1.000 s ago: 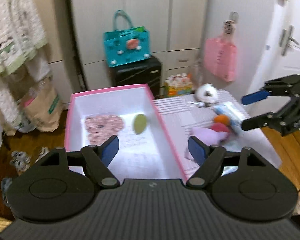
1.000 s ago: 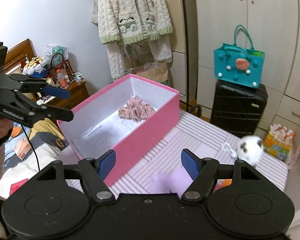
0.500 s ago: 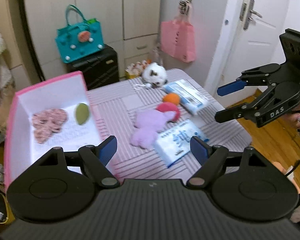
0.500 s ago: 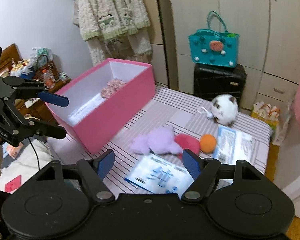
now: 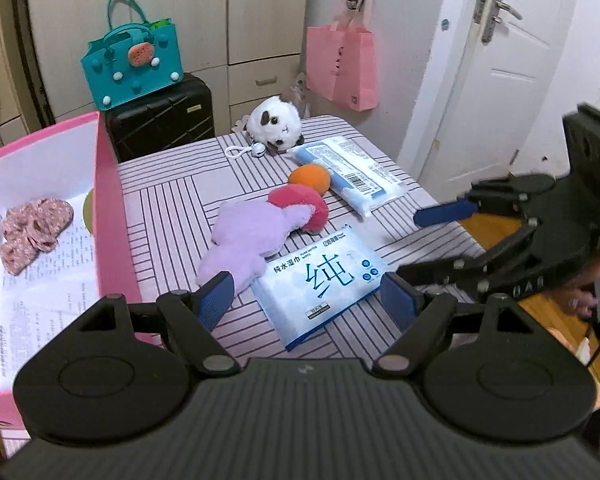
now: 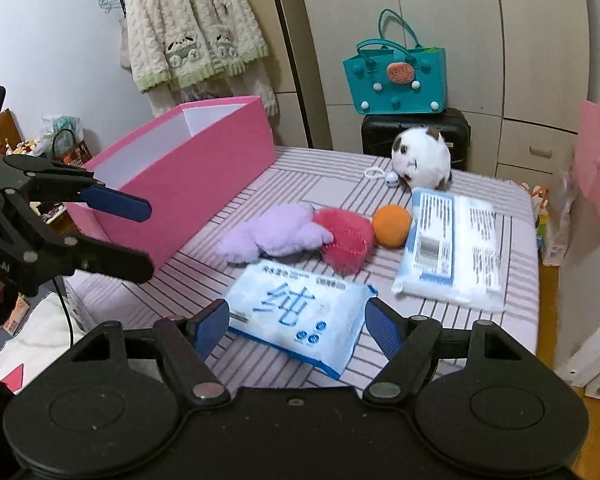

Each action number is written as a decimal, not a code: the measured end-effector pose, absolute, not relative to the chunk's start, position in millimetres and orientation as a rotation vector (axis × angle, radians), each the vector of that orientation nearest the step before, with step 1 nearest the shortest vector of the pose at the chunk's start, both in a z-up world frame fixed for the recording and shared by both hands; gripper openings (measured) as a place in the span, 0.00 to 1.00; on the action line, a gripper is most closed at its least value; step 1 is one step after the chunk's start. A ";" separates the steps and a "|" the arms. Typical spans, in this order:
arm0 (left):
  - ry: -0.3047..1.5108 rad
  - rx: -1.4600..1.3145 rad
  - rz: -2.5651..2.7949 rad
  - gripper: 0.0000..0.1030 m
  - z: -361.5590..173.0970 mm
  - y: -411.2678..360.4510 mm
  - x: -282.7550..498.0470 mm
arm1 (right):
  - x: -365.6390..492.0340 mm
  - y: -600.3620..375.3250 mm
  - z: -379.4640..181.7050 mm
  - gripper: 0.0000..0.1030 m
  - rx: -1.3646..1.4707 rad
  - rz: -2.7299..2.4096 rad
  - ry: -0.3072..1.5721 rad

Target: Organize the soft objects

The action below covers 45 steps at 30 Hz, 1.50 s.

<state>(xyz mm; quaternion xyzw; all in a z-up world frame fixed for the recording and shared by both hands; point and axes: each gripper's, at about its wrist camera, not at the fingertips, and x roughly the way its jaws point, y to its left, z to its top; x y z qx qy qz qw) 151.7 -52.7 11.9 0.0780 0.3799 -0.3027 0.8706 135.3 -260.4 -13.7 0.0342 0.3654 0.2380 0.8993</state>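
Note:
A pink box [image 5: 108, 216] [image 6: 188, 176] stands at the table's left; it holds a pink floral cloth [image 5: 34, 226] and a green item [image 5: 87, 211]. On the striped table lie a purple plush [image 5: 252, 236] [image 6: 276, 232], a red plush [image 5: 304, 202] [image 6: 346, 240], an orange ball [image 5: 310, 176] [image 6: 392, 226], a white round plush [image 5: 274, 122] [image 6: 422, 158] and two wipes packs [image 5: 320, 276] [image 6: 296, 316] [image 5: 348, 174] [image 6: 452, 250]. My left gripper [image 5: 306, 300] [image 6: 140, 236] is open and empty above the near pack. My right gripper [image 6: 298, 328] [image 5: 428, 240] is open and empty, near the same pack.
A teal bag [image 5: 134, 64] sits on a black suitcase [image 5: 160, 120] behind the table. A pink bag [image 5: 342, 66] hangs on the wall by a white door [image 5: 500, 80]. A knit cardigan [image 6: 192, 28] hangs at the back left. The table's right edge drops to wooden floor.
Both grippers have swung from the pink box toward the table's right and come lower, nearer the wipes pack. Both stay open and empty.

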 end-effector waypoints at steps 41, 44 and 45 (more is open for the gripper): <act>0.840 -0.062 -0.468 0.28 -79.2 -61.8 176.8 | 144.9 -261.0 -64.6 0.19 0.242 0.390 0.781; 0.893 -0.125 -0.505 0.26 -78.5 -57.1 175.8 | 138.5 -259.7 -61.7 0.19 0.216 0.384 0.786; 0.908 -0.133 -0.512 0.26 -78.0 -56.5 175.3 | 136.8 -259.4 -61.2 0.19 0.210 0.381 0.788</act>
